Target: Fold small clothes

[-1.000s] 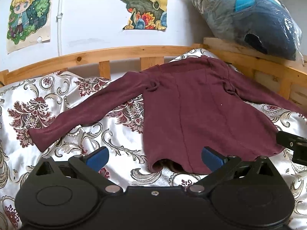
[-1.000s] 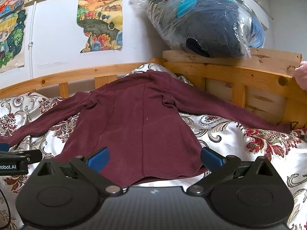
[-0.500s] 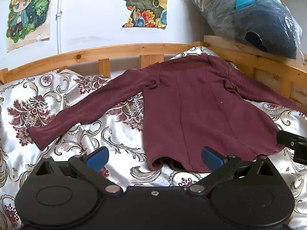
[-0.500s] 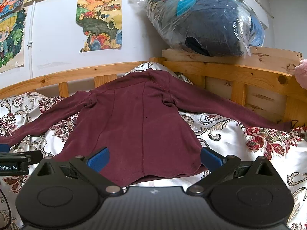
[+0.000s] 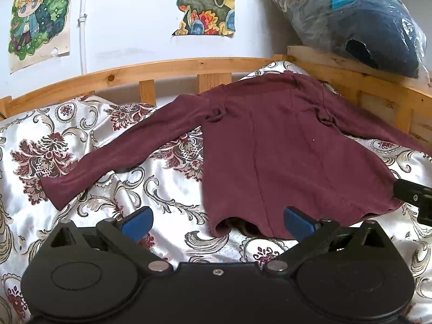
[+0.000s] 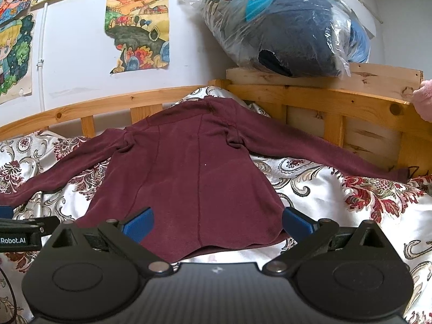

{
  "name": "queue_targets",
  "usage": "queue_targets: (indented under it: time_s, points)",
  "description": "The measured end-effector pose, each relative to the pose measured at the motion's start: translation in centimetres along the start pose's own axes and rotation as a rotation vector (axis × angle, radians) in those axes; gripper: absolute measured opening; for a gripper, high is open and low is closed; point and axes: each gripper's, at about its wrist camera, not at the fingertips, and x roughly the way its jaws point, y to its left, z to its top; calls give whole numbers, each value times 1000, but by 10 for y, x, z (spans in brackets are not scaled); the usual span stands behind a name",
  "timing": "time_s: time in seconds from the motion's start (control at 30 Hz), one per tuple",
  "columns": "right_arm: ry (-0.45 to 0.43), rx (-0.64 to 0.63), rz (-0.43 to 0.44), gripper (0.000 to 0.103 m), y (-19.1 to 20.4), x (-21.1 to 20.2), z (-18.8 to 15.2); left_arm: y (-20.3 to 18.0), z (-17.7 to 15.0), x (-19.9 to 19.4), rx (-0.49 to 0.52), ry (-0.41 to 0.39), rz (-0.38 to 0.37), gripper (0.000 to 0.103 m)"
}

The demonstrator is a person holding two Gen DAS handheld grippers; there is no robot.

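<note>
A maroon long-sleeved top [image 5: 283, 156] [image 6: 189, 178] lies flat on the patterned bedspread, hem toward me, both sleeves spread out to the sides. My left gripper [image 5: 217, 220] hovers open just short of the hem's left corner, nothing between its blue pads. Over the hem's right part my right gripper [image 6: 216, 221] is open too, its blue pads straddling the fabric without touching it. The right gripper's edge [image 5: 413, 194] shows at the right of the left wrist view; the left gripper's body [image 6: 24, 232] shows at the left of the right wrist view.
A silver bedspread [image 5: 162, 189] with red floral print covers the bed. A wooden rail [image 5: 162, 67] [image 6: 337, 102] rings the far and right sides. A plastic-wrapped bundle [image 6: 283, 24] sits on the rail's corner. Posters hang on the white wall. A pink thing [image 6: 425, 100] sits at the far right.
Both views have shifted slightly; the top sits a little further back and lower in frame. Both grippers stay open and the top has not been touched.
</note>
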Motion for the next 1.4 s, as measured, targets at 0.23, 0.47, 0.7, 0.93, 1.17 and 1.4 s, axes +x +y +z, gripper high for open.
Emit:
queue_targets:
  time_s: [0.23,0.47,0.7,0.93,1.17,1.4]
  points:
    - [-1,5,-1,103,1,-1,0,0,0,0,0,0,0,102]
    - [1,4,-1,103,1,-1,-1,0,0,1,0,-2,1,102]
    - [2,4,-5,103,1,-1,-1,1,0,1,1,-2,4,102]
    - [10,5,-8,103,0,-2,-1,0,1,1,-1,8,10,102]
    - [9,-4,-18,103,0,-1,0,-1,1,2,2,10,13,102]
    - [37,-73,-58,103,-25,2,9,-3,-1,9,18,49,36,102]
